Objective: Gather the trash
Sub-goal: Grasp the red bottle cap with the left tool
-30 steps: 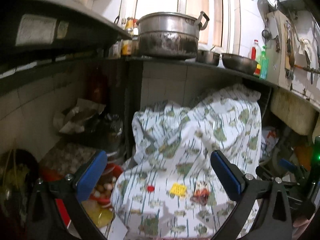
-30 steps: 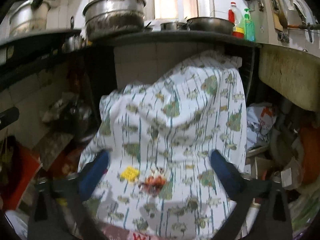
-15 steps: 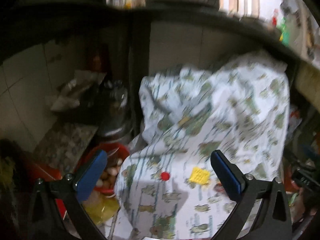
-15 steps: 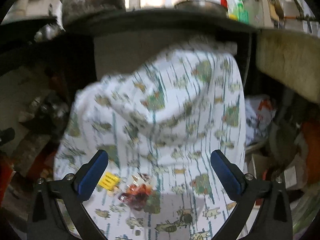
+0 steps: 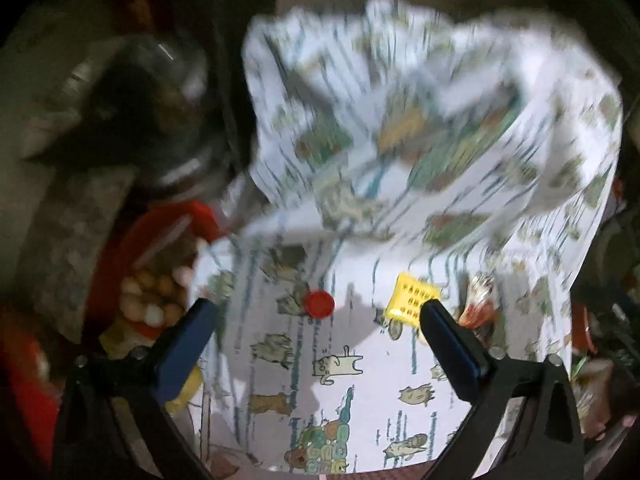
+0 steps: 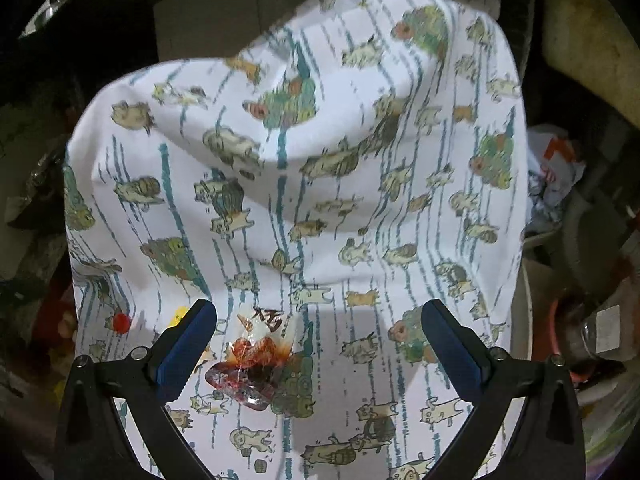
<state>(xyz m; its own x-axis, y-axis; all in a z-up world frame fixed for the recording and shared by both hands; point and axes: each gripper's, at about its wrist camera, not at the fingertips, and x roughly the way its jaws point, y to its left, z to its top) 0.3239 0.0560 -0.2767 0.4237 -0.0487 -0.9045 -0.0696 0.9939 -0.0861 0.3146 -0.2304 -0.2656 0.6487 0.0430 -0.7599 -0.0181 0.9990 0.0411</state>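
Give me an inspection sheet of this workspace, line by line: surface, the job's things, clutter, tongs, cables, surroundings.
Surface: printed cloth with cartoon animals and teal stripes, draped over a mound.
Job's things: red bottle cap, yellow paper tag and crumpled red snack wrapper, all lying on the cloth.
Clutter: red basin at the left holding small round pale items; crumpled plastic bag at the right.
Tongs: left tongs open, straddling the cap; right tongs open, wrapper just inside its left finger. Neither holds anything.
Cables: nothing seen.
Surroundings: dark, cluttered recess; left view motion-blurred.
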